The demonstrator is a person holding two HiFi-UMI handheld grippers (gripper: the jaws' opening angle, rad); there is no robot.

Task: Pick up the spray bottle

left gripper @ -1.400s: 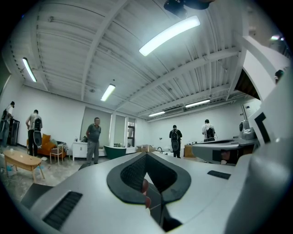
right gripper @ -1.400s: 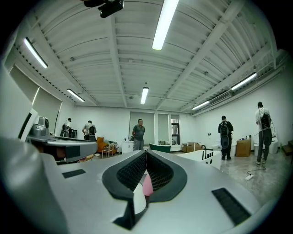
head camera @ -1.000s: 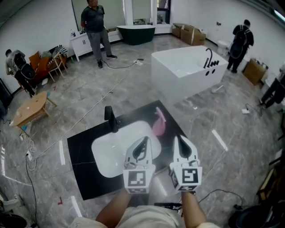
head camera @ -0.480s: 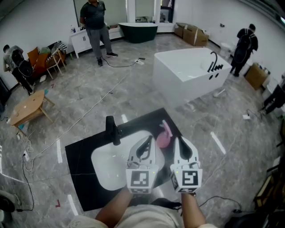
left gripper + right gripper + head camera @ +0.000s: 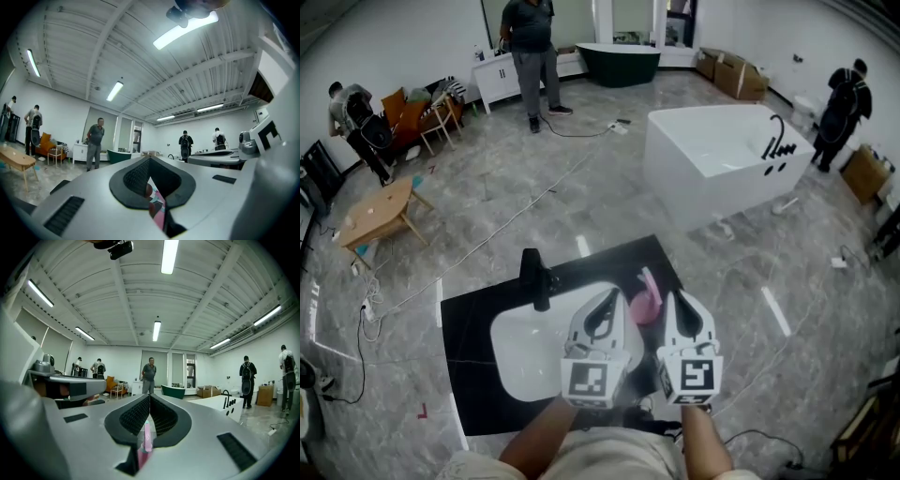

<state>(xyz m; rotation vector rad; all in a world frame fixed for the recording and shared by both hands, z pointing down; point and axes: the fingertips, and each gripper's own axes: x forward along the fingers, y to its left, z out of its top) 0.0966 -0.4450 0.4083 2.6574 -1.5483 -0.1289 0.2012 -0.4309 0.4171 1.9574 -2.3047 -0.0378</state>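
The pink spray bottle (image 5: 646,302) sits on the black counter (image 5: 473,323), just right of the white basin (image 5: 525,342), near the basin's far right corner. In the head view it shows between the tips of the two tongs, with its lower part hidden behind them.

The left tongs (image 5: 607,294) are clenched, tips meeting, with nothing gripped. The right tongs (image 5: 677,296) are clenched too, and empty. They lie side by side, both pointing away from the person toward the far side of the counter. In each gripper view a sliver of pink shows through the slot behind the closed tips.

A black faucet (image 5: 534,270) rises at the basin's far left. Beyond the counter, to the right, stands a white bathtub (image 5: 722,155). A person (image 5: 530,42) stands on the far floor.
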